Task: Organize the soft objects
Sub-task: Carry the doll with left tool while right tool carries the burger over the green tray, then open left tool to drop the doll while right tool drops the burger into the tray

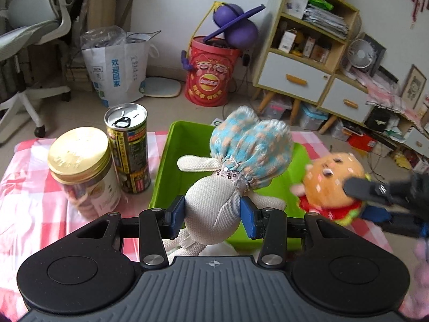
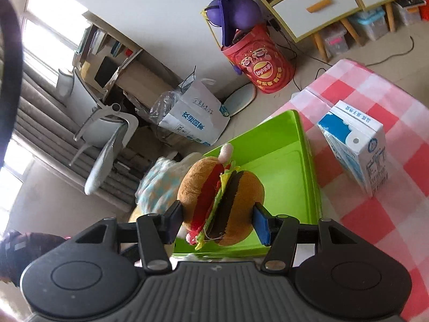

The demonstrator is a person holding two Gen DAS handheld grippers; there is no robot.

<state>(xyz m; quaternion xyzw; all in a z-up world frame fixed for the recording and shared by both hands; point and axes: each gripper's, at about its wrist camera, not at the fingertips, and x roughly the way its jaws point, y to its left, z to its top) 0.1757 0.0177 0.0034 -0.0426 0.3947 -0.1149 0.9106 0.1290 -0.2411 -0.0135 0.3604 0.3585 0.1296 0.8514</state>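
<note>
Both toys are in the air over the green bin (image 1: pixel 161 166), so the main risk is a collision: the left gripper (image 1: pixel 213 214) has its jaws pinching the white knit body of the rabbit doll (image 1: pixel 214 201), whose blue dotted skirt hangs over the bin's middle, while the right gripper (image 2: pixel 218 221) has its jaws pinching the burger plush (image 2: pixel 222 201) bun to bun, just beside the doll over the bin's right-hand part. If both are let go together they could knock one another and one might tumble over the bin's rim onto the checked cloth on the table (image 1: pixel 26 174). The doll's limbs dangle below the jaws (soft bodies sag), so they could catch on the bin's near wall. A wide swing of the left arm could also tip the tall can (image 1: pixel 128 147) or the gold-lidded jar (image 1: pixel 83 166) standing just left of the bin; the milk carton (image 2: pixel 356 150) stands right of it. As for contents, the bin's visible floor is bare, and the jar seems to hold round biscuits.
</note>
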